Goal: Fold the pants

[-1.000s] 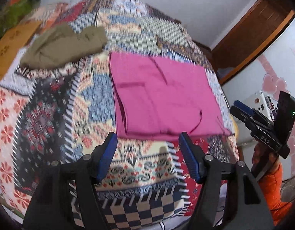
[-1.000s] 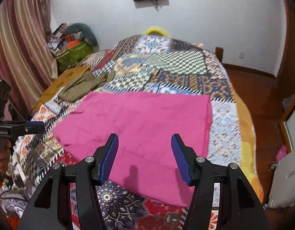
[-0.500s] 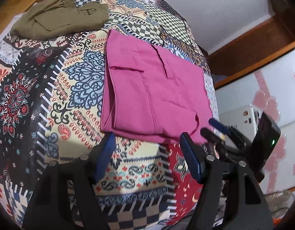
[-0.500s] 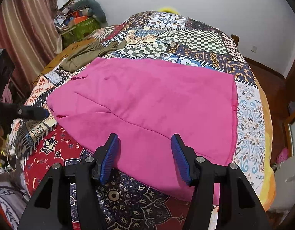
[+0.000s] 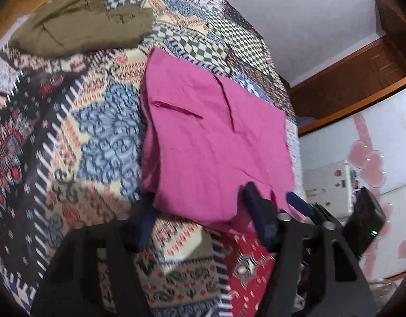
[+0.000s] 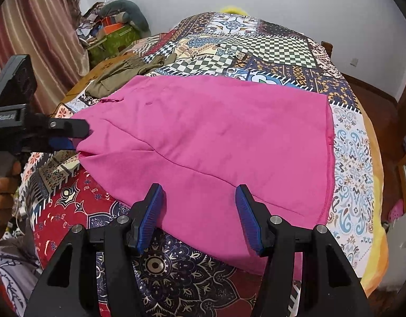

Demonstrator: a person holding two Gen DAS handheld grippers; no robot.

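Blurring left gripper (image 5: 203, 224) closing around pink pants (image 5: 211, 142) edge; right gripper (image 6: 200, 216) half-open, empty.

Matt pink cloth pants (image 6: 216, 137)

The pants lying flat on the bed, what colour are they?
Bright pink pants, clearest in the right wrist view.

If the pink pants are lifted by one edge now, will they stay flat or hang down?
The pink pants will probably hang limp: the cloth lies thin, with soft creases, following the patchwork bedspread. They look light, so lifting should be easy. The stacked layers at the near corner may slide apart unless pinched together.
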